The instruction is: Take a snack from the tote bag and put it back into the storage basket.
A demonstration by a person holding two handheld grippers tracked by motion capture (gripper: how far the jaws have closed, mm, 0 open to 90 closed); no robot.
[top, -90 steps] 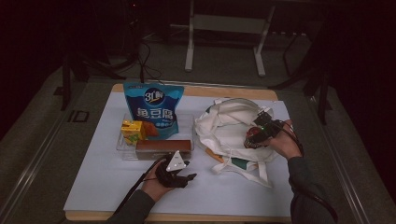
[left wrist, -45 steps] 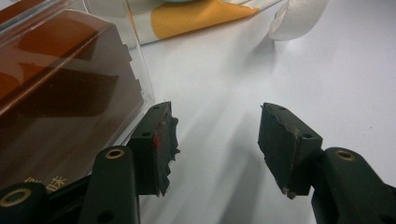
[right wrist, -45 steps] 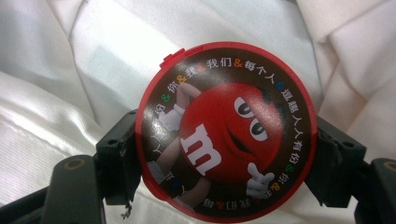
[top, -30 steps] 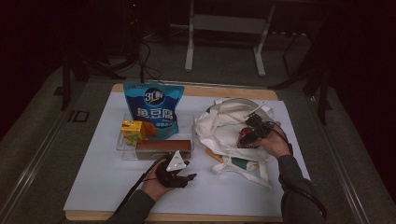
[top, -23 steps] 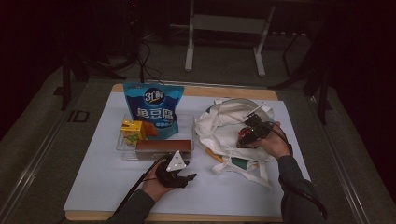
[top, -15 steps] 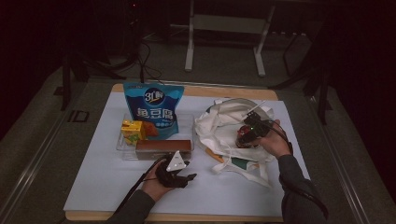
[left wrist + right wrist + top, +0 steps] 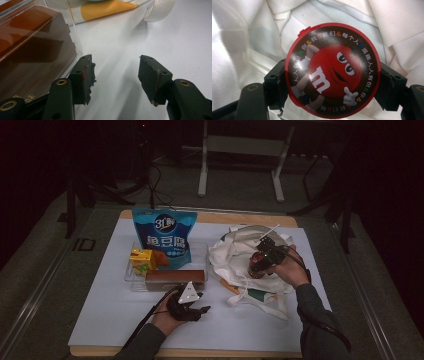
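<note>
While my right gripper (image 7: 332, 82) is clamping the candy tub (image 7: 331, 70) above the tote bag (image 7: 235, 255), my left gripper (image 7: 113, 80) is idling open.

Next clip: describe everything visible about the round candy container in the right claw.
The candy container is a round tub with a red rim and a small tab at its upper left. Its glossy brown lid shows a red cartoon candy figure, a white "m", and a ring of Chinese text. The right claw clamps it at both sides, over the white cloth bag.
</note>
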